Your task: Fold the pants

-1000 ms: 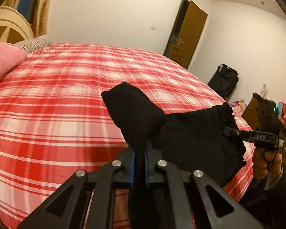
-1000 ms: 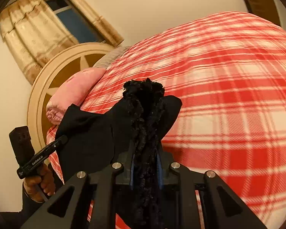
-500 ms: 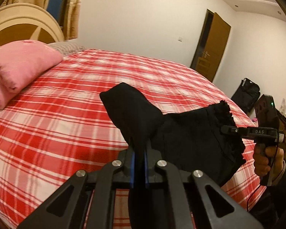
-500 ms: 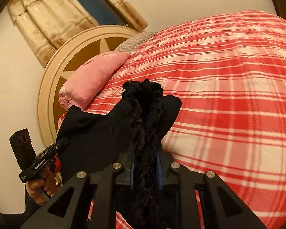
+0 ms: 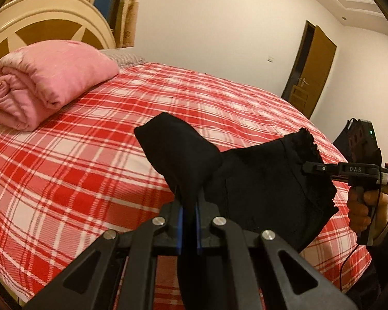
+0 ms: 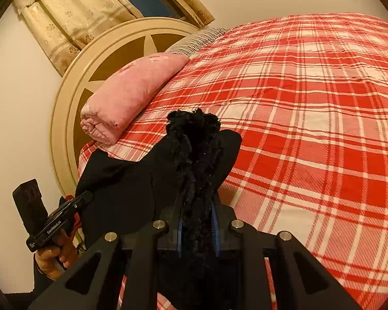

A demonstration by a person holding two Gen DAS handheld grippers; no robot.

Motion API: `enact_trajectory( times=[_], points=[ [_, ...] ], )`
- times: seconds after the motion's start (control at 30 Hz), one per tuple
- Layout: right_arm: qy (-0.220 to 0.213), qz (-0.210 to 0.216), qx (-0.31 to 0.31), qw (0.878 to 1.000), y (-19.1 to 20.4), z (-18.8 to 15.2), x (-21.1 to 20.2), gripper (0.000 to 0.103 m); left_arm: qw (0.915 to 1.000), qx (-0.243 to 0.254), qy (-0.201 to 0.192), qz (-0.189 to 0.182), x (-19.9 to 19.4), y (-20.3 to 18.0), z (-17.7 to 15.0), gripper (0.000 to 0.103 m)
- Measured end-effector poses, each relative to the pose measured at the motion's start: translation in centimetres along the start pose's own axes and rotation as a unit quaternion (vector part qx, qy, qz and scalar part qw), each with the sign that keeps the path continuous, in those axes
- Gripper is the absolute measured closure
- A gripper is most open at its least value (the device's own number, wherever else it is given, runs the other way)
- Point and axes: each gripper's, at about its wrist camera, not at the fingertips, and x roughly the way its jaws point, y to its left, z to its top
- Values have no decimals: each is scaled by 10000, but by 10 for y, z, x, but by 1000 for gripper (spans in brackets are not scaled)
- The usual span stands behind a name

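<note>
We carry black pants (image 5: 258, 188) over bed (image 5: 90, 155); left gripper (image 5: 188, 222) and right gripper (image 6: 198, 224) each clamp garment edge; next we lay it flat

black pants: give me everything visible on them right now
The black pants are soft, matte dark fabric, bunched and held up off the red plaid bedspread. The left tongs are shut on a smooth folded end; the right tongs are shut on a fuzzy, frayed-looking edge. The cloth hangs slack between them; nothing else visibly touches it.
</note>
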Motion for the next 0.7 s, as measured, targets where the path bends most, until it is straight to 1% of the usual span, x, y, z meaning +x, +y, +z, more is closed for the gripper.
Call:
enact_trajectory(
  times=[0.1, 0.37, 0.43, 0.5, 0.53, 0.57, 0.6, 0.63, 0.67, 0.7],
  points=[
    [84, -43, 100, 9999, -10, 2, 12, 86, 10000, -43, 32, 37, 4, 9, 0, 96],
    [243, -160, 169, 9994, -25, -1, 30, 86, 9993, -179, 302, 82, 27, 27, -12, 95],
    [329, -205, 223, 9990, -31, -2, 37, 84, 9992, -194, 335, 90, 30, 30, -14, 94],
    [406, -343, 286, 9982, -39, -4, 44, 76, 9992, -147, 359, 82, 33, 30, -16, 92],
    [470, -427, 324, 9975, -45, -6, 48, 73, 9991, -98, 376, 153, 34, 30, -17, 87],
    [488, -467, 360, 9971, -50, -7, 51, 62, 9989, -47, 399, 258, 36, 30, -18, 76],
    [474, -499, 391, 9969, -53, -9, 52, 54, 9983, 4, 441, 372, 39, 31, -20, 71],
    [408, -538, 414, 9969, -56, -10, 50, 51, 9974, 20, 500, 511, 43, 34, -23, 58],
    [352, -546, 417, 9970, -57, -12, 48, 48, 9963, 41, 533, 674, 45, 37, -27, 48],
    [293, -550, 432, 9971, -58, -12, 45, 46, 9960, 48, 533, 721, 46, 39, -30, 44]
  ],
)
